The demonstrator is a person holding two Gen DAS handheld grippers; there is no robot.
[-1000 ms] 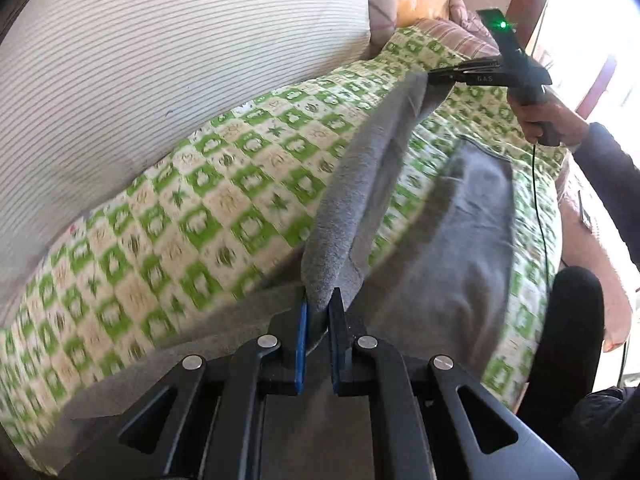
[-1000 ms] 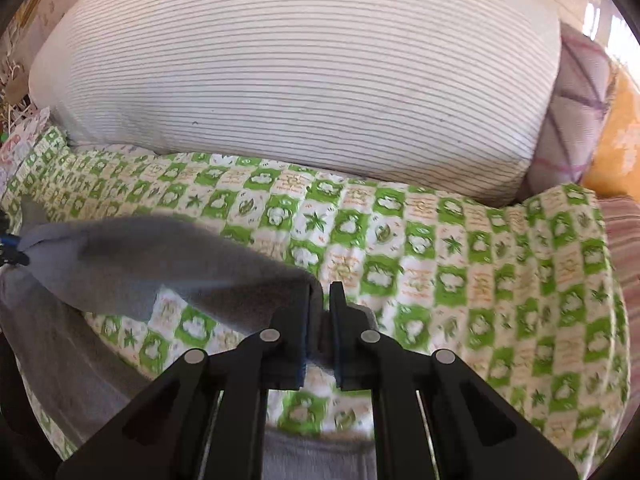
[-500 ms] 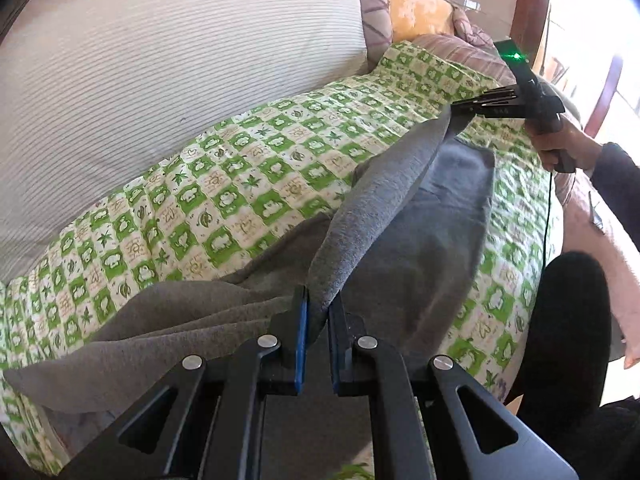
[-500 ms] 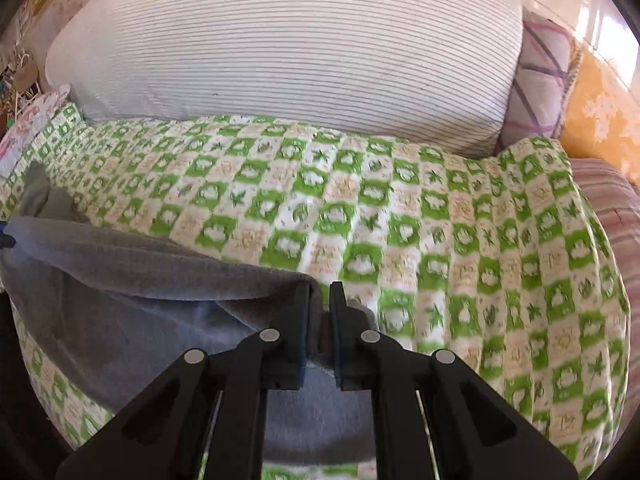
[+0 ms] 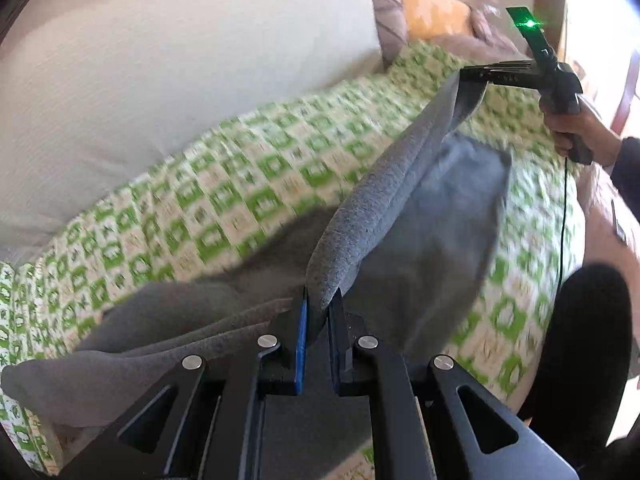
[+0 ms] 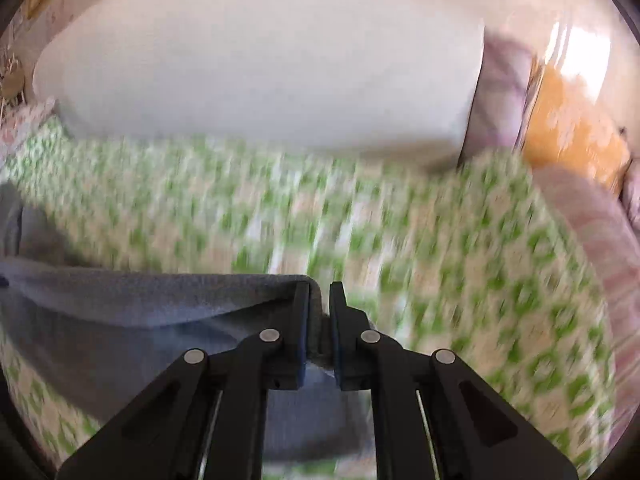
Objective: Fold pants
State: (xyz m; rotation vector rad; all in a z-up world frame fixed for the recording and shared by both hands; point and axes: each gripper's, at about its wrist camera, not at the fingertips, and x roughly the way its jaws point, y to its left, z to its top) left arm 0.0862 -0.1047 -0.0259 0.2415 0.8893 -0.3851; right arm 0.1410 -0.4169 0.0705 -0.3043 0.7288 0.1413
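Observation:
Grey pants (image 5: 432, 216) lie on a green-and-white checked bed cover (image 5: 240, 184). My left gripper (image 5: 320, 300) is shut on one edge of the pants. My right gripper (image 6: 319, 294) is shut on the far end of the same edge, and it shows in the left wrist view (image 5: 464, 74) at the upper right. The held edge is stretched taut in the air between the two grippers. The rest of the pants (image 6: 120, 340) hangs down to the cover beneath. The right wrist view is blurred by motion.
A large white striped cushion (image 5: 160, 80) lies along the back of the bed. Purple and orange pillows (image 6: 568, 132) sit at its right end. The person's dark-clad knee (image 5: 580, 360) is at the bed's near right edge.
Both grippers have pulled back toward the bed's near edge and lifted, drawing the held edge of the pants over the lower layer. The grip on the fabric is unchanged.

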